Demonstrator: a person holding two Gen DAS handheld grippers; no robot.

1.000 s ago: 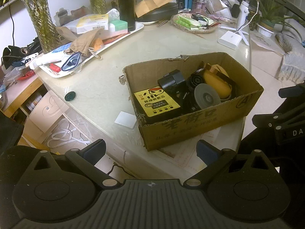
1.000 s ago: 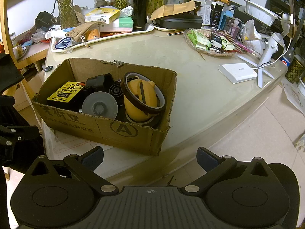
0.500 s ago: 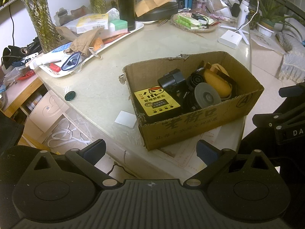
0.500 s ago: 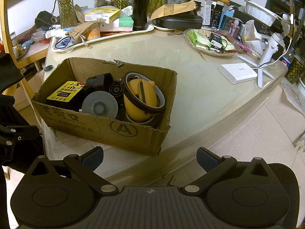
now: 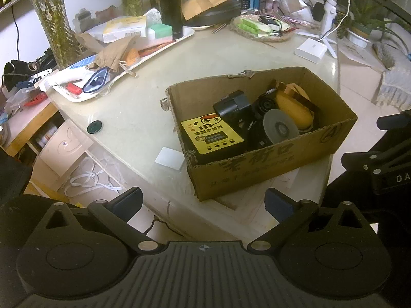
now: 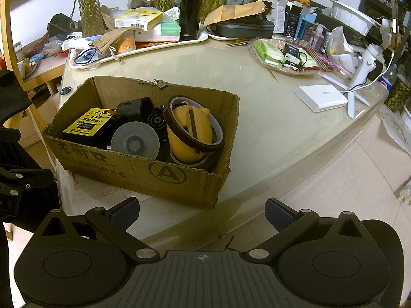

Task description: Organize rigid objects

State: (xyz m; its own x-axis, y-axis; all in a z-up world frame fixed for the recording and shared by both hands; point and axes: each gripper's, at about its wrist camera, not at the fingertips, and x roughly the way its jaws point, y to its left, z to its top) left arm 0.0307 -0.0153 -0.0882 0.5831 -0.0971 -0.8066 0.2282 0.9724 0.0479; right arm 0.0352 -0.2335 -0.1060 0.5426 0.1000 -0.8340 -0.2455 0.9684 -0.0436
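Centrally, a cardboard box (image 6: 143, 172) is sitting at the worktop (image 6: 269, 133) edge, holding a yellow-labelled black device (image 6: 86, 125), a grey disc (image 6: 134, 141) and a yellow object ringed by brown tape rolls (image 6: 191, 133). Left gripper (image 5: 203, 202) and right gripper (image 6: 201, 209) are hovering spread apart, empty, short of the box; a white power bank (image 6: 321, 97) is lying well apart.

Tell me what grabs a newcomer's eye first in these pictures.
The open cardboard box near the table's front edge stands out, crammed with a yellow-labelled black device, a grey disc and a yellow object ringed by brown tape. Behind it, a cluttered white tray carries a black flask. Both claws hang open below.
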